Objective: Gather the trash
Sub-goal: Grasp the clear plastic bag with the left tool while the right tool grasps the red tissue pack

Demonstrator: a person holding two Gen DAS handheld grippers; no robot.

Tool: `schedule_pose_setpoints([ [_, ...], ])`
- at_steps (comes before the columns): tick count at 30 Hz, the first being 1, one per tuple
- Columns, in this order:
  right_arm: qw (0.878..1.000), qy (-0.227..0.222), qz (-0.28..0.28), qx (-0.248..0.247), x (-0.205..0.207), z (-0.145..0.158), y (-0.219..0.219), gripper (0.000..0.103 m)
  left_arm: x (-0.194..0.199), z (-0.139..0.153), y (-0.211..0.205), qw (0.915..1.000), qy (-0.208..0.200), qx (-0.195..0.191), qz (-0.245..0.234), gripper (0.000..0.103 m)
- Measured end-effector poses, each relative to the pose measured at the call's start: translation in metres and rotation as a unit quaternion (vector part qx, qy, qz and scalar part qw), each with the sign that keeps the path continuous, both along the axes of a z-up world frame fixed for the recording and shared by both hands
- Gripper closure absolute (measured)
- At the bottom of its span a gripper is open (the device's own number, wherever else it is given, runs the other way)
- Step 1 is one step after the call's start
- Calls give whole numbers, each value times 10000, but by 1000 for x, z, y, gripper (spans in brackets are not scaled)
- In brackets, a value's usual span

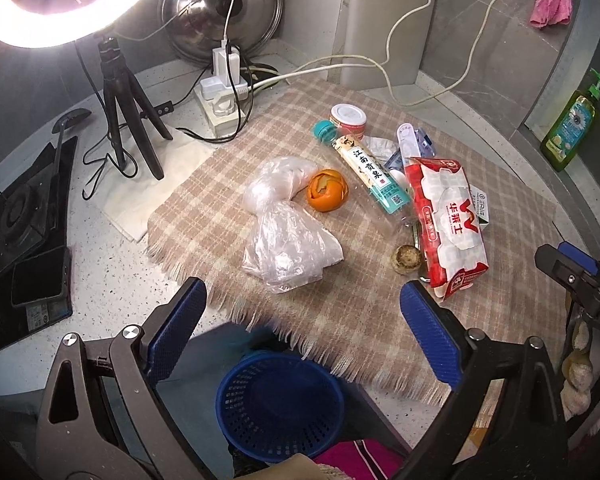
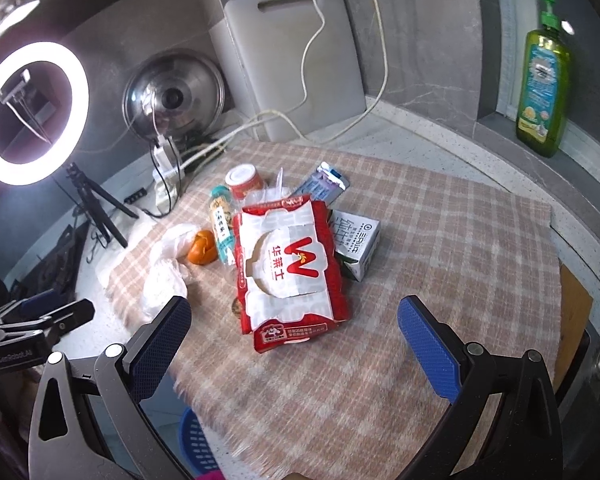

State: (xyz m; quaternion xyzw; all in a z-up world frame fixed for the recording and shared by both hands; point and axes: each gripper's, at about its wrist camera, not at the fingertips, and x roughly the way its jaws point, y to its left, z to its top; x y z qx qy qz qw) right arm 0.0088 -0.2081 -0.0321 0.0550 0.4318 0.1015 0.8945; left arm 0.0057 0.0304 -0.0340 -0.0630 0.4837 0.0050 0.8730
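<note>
Both the left gripper (image 1: 302, 312) and right gripper (image 2: 293, 332) hang spread and empty, so the crumpled plastic bag (image 1: 287, 240) (limp, slippery) could slide out before reaching the blue basket (image 1: 279, 404).

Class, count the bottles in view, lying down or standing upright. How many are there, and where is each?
2. A plastic bottle with a teal cap lies on the checked cloth between the orange peel and the red wrapper. A green pump bottle stands on the ledge. Others could be hidden.
</note>
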Motion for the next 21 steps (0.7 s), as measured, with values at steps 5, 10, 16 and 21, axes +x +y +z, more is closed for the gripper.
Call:
schedule_pose_setpoints([
  [5, 9993, 329, 181, 60, 28, -22, 0, 1, 15, -22, 11, 9996, 284, -68, 50, 15],
  [10, 9967, 656, 226, 415, 57, -41, -10, 5, 30, -45, 19, 9984, 562, -97, 51, 21],
  [16, 9899, 1069, 173, 917, 87, -64, -24, 11, 50, -66, 25, 9957, 872, -297, 109, 28],
  [21, 9819, 1344, 275, 1306, 100, -79, -24, 11, 64, -77, 30, 9939, 991, -448, 167, 28],
])
